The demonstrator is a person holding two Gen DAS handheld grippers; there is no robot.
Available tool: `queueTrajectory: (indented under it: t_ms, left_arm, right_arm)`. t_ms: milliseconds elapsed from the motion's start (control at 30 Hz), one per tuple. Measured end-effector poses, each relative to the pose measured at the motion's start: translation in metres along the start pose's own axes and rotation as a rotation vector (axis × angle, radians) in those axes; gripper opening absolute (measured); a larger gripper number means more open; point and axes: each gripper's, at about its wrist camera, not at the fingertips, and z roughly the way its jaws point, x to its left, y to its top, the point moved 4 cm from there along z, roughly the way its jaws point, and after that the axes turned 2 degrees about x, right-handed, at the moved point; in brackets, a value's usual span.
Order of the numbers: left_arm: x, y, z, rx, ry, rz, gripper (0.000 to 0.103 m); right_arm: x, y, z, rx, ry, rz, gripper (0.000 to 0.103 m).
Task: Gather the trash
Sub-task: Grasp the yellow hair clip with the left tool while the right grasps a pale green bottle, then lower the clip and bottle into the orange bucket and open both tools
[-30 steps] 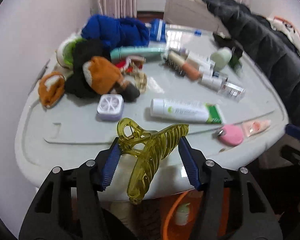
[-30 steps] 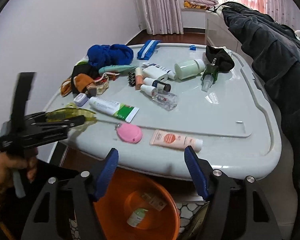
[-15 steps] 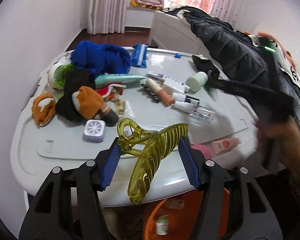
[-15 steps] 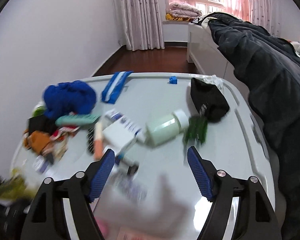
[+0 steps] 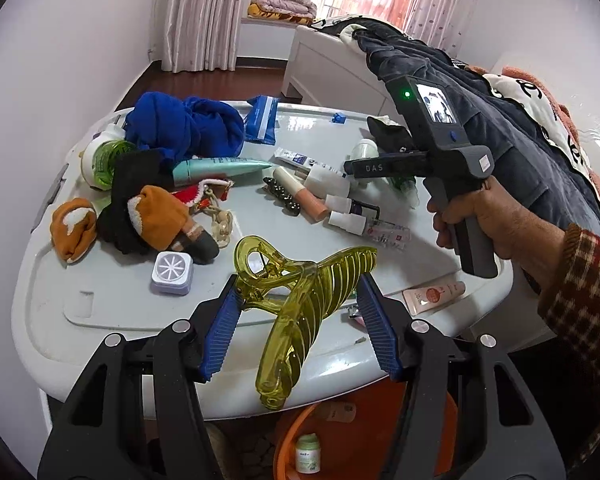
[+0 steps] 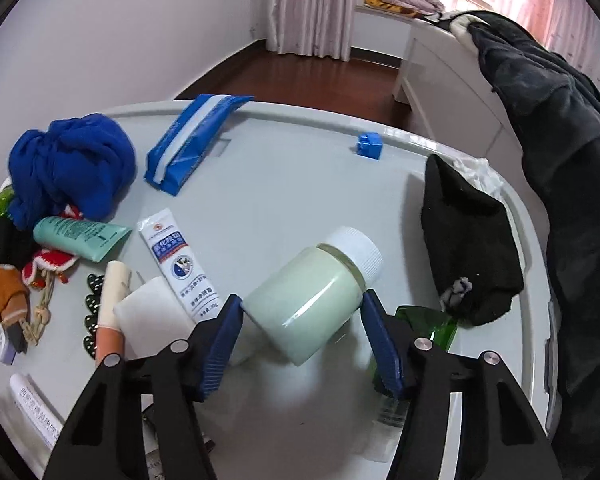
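Note:
My left gripper (image 5: pixel 298 284) is shut on a yellow see-through hair claw clip (image 5: pixel 300 320), held above the front edge of the grey table (image 5: pixel 100 344). A pale green bottle (image 6: pixel 312 296) with a white cap lies on its side on the table. My right gripper (image 6: pixel 302 304) reaches down around it, jaws closing, and the blue pads (image 6: pixel 228 328) touch both of its sides. In the left wrist view a hand holds the right gripper (image 5: pixel 380 168) over the table's far right. An orange basin (image 5: pixel 364 432) with a small green jar (image 5: pixel 308 454) stands under the table.
Tubes, small bottles and a black beaded clip (image 5: pixel 284 196) crowd the table's middle. A blue cloth (image 6: pixel 68 168), a blue pack (image 6: pixel 192 140), orange socks (image 5: pixel 156 216) and a black sock (image 6: pixel 468 256) lie around. A green glass bottle (image 6: pixel 428 328) sits right of the pale bottle. A bed with a dark coat (image 5: pixel 480 120) borders the right.
My right gripper has swung from the table's front edge across to the pale green bottle, and its jaws have narrowed around it. The left gripper keeps the clip and has risen slightly.

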Motion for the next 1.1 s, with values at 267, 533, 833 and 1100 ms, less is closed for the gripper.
queueTrajectory:
  t_ms: [267,533,833,1100]
  left_arm:
    - [-0.003,0.001,0.002,0.014,0.001,0.0,0.057]
    - [-0.025,-0.023,-0.017,0.047,-0.007,0.092,0.057]
    - [-0.045,-0.131,-0.032,0.316,-0.064,0.082,0.058]
    - [-0.038,-0.159,-0.016,0.417,-0.077,0.042,0.073]
  right_arm:
    - [0.009,-0.016,-0.046,-0.118,0.055,0.037,0.06]
    - [0.045,-0.1,-0.15,-0.149,0.189,-0.012,0.06]
    - [0.086,-0.253,-0.171,0.135,0.318,-0.069,0.06]
    - [0.103,-0.299,-0.146,0.297,0.334,-0.081,0.074]
